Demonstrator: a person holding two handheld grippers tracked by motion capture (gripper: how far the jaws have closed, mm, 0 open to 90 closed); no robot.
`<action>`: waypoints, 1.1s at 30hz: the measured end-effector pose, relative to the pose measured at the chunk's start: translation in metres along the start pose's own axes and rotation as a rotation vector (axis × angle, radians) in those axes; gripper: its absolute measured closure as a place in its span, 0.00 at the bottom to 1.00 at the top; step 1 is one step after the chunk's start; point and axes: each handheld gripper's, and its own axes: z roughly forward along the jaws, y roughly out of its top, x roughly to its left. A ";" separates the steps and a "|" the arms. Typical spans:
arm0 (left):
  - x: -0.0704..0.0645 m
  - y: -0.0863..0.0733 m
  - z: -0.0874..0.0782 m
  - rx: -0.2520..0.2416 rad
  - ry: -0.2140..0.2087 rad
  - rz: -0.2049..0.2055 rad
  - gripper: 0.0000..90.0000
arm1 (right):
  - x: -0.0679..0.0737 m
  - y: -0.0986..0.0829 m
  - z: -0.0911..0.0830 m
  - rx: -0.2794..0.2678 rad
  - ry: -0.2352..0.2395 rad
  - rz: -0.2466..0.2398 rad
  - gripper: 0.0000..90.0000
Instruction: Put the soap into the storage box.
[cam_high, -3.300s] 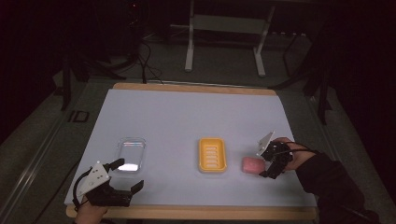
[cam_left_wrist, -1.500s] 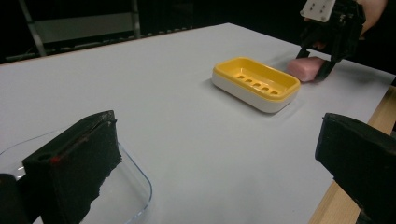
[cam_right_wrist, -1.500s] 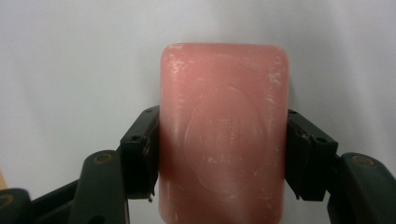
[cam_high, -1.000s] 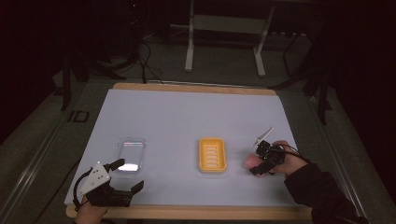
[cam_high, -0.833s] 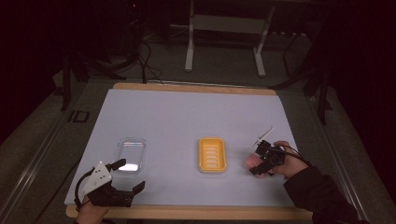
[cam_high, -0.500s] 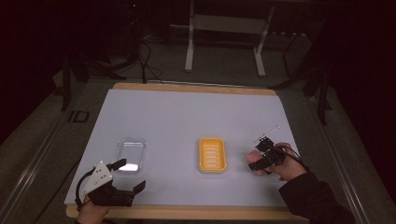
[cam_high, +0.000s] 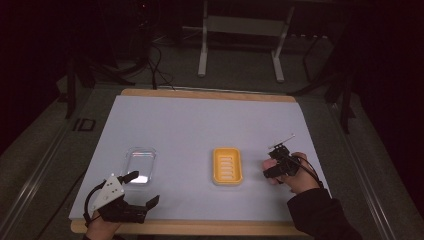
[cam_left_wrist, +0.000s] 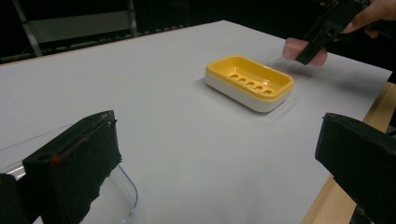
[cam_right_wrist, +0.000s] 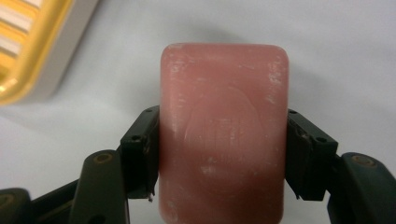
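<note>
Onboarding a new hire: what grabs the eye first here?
The pink soap, clamped between the right gripper's jaws right of the yellow dish. Next, the left gripper, open at the table's near left corner beside a clear lid.

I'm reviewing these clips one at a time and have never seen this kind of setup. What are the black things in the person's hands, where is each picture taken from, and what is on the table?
A person sits at a white-covered table and holds a hand-operated two-jaw gripper in each hand. The high view looks down from above; the other two pictures come from small cameras riding on the grippers. The left gripper, near the table's front edge, is open and holds nothing. The right gripper is clamped on the sides of a pink soap bar. Between them sits a yellow soap dish with a slotted insert. A clear plastic lid or tray lies just ahead of the left gripper.
</note>
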 end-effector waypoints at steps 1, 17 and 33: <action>0.000 0.000 0.001 -0.001 -0.003 0.003 0.00 | -0.001 0.000 0.000 -0.007 0.008 0.016 0.42; -0.004 0.004 0.009 0.000 -0.042 0.034 0.00 | 0.008 0.015 -0.017 -0.088 -0.004 0.207 0.42; -0.004 0.005 0.011 0.000 -0.048 0.042 0.00 | 0.034 0.036 -0.034 -0.150 -0.019 0.218 0.42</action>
